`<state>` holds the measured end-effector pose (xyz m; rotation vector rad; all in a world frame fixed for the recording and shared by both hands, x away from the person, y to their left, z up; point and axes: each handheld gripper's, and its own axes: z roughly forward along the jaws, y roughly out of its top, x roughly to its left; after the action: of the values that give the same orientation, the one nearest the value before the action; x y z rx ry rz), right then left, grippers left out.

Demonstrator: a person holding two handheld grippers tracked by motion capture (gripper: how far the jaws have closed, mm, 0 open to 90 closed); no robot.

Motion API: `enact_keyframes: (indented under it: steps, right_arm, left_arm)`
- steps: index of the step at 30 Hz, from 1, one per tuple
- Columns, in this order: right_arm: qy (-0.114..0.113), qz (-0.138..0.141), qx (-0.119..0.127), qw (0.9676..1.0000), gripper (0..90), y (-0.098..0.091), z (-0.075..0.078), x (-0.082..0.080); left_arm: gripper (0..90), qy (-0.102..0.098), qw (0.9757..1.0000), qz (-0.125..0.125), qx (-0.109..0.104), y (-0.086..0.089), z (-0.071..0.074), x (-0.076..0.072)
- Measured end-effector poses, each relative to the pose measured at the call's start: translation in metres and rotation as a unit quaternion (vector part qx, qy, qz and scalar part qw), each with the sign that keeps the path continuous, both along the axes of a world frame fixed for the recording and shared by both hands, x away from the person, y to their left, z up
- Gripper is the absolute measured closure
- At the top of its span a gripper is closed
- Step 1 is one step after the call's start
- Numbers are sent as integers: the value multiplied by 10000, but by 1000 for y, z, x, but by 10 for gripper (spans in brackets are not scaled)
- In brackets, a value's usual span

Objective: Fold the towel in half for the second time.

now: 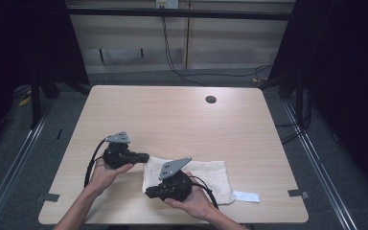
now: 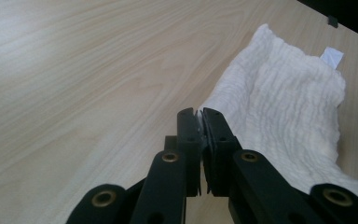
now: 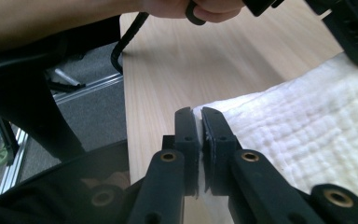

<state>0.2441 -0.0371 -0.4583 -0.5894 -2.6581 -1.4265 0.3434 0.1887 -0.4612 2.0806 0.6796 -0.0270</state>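
A white, crinkled towel lies spread on the wooden table near its front edge. My left gripper points right at the towel's far left corner. In the left gripper view the gripper is shut with a sliver of the towel pinched between its tips. My right gripper points left over the towel's near left corner. In the right gripper view the gripper is shut on the towel edge, close to the table's side edge.
A small white label lies on the table by the towel's right near corner. A round cable hole sits at the far side. Grey tape pieces mark the front corners. Grey floor and metal rails surround the table.
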Motion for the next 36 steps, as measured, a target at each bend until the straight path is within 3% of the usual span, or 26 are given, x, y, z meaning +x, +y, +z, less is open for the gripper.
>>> enact_keyframes:
  steps: [3, 11, 16, 18, 25, 28, 30, 34, 36]
  right_arm:
    - [-68, -9, 47, 10000, 860, 1, 8, 2]
    - [-132, -4, 140, 9998, 860, 11, 19, 10]
    - [-270, -22, 211, 9994, 860, 17, 26, 10]
    - [-198, -22, 351, 9992, 861, 18, 27, 12]
    - [-218, 93, 501, 9985, 863, 28, 36, 14]
    - [-318, 101, 532, 9980, 863, 33, 43, 14]
    - [-364, 124, 571, 9976, 863, 36, 49, 13]
    - [-465, 163, 727, 9961, 863, 42, 63, 15]
    - [-381, 175, 926, 9948, 863, 45, 67, 17]
  left_arm:
    - [866, -11, 9999, 53, -97, 4, 4, 2]
    - [867, 72, 9996, 226, -117, 17, 7, 8]
    - [866, -107, 9990, 405, -145, 24, 15, 5]
    - [867, -170, 9986, 446, -207, 27, 20, 4]
    - [866, -206, 9977, 486, -426, 37, 33, 3]
    - [866, -270, 9973, 515, -451, 41, 41, 2]
    - [866, -452, 9971, 533, -290, 43, 48, -1]
    - [866, -504, 9959, 603, -448, 51, 58, -2]
    - [867, -530, 9955, 632, -476, 55, 62, -3]
